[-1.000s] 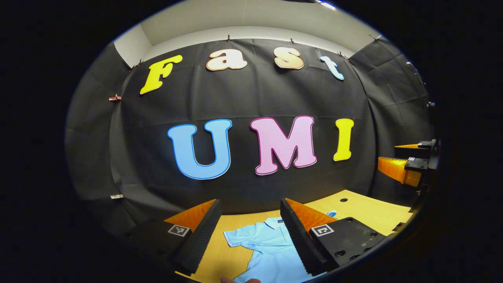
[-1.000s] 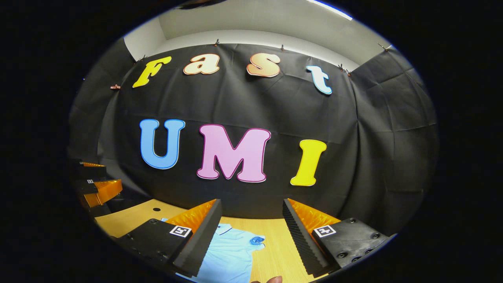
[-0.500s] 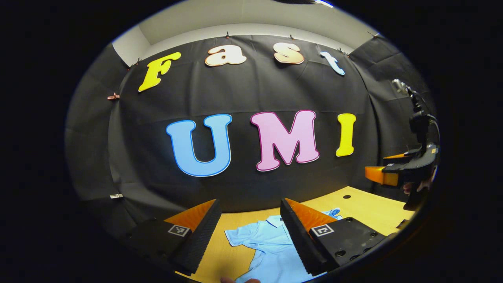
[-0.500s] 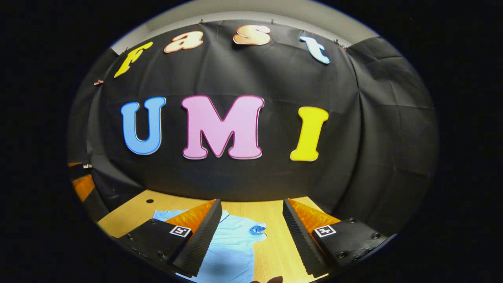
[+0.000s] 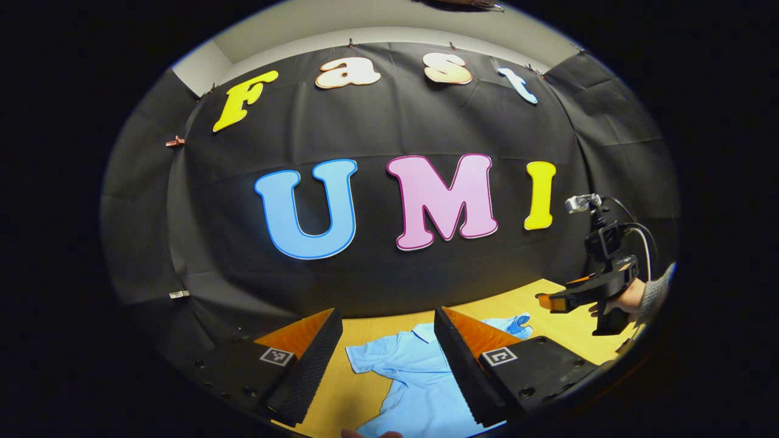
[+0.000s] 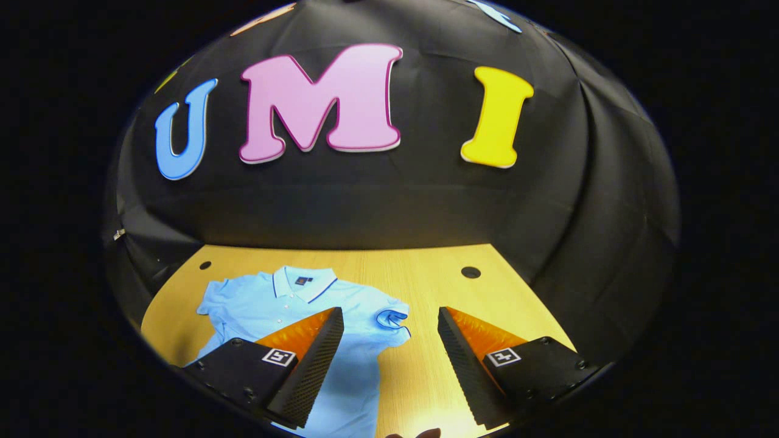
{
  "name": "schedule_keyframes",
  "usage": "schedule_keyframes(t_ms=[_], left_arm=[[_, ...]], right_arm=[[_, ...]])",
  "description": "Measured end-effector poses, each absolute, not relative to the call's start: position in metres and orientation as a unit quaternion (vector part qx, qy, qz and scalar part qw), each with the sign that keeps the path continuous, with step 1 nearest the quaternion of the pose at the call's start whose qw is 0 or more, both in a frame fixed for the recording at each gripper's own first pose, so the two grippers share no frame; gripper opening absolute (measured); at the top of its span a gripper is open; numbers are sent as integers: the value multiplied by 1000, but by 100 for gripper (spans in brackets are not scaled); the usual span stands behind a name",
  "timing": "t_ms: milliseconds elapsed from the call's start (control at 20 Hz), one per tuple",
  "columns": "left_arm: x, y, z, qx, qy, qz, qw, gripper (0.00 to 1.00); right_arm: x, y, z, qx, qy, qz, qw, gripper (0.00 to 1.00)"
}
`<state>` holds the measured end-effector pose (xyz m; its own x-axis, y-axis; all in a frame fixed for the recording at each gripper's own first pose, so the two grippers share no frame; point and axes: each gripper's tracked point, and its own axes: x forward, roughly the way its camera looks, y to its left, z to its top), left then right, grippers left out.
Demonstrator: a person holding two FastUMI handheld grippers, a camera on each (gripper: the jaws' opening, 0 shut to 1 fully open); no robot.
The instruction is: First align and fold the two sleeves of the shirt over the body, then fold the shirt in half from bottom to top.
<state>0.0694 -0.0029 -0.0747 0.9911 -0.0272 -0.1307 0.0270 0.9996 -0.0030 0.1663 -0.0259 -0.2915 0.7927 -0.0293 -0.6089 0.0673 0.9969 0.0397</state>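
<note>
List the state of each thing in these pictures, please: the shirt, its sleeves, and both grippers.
Shirt: lying flat on the table, unfolded, collar toward the wall.
Sleeves: spread out, not folded; the right one's cuff is curled.
Left gripper: open, holding nothing.
Right gripper: open, holding nothing.

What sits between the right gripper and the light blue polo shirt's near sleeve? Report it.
Nothing visible does. The right gripper is open above the bare wooden table, and the light blue polo shirt lies flat, its curled sleeve just ahead.

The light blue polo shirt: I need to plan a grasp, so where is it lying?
The light blue polo shirt lies flat on the wooden table, left of centre in the right gripper view, collar toward the black cloth wall.
</note>
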Motion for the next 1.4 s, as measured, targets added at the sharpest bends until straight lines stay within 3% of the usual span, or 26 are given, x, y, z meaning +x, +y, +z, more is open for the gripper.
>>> schedule_keyframes(t_ms=[400, 750, 900, 950, 1000, 1050, 1200, 1400], left_arm=[[70, -5, -95, 5, 97, 12, 995, 96], [62, 3, -107, 12, 117, 32, 993, 96], [60, 9, -111, 14, 123, 38, 992, 96], [61, 11, -111, 14, 124, 40, 991, 96], [59, 13, -112, 14, 124, 41, 991, 96], [58, 15, -111, 14, 125, 41, 991, 96], [56, 18, -115, 16, 128, 42, 991, 96], [55, 20, -118, 16, 130, 41, 991, 96]], right_arm=[[217, -28, -412, 44, 401, -24, 915, 97], [235, -33, -469, 40, 448, -41, 892, 96], [240, -30, -474, 57, 453, -50, 888, 72], [239, -31, -476, 58, 455, -54, 887, 73], [240, -33, -477, 56, 456, -59, 886, 59], [239, -34, -478, 54, 458, -62, 885, 53], [240, -39, -476, 52, 457, -71, 885, 8], [242, -37, -466, 47, 445, -62, 892, 5]])
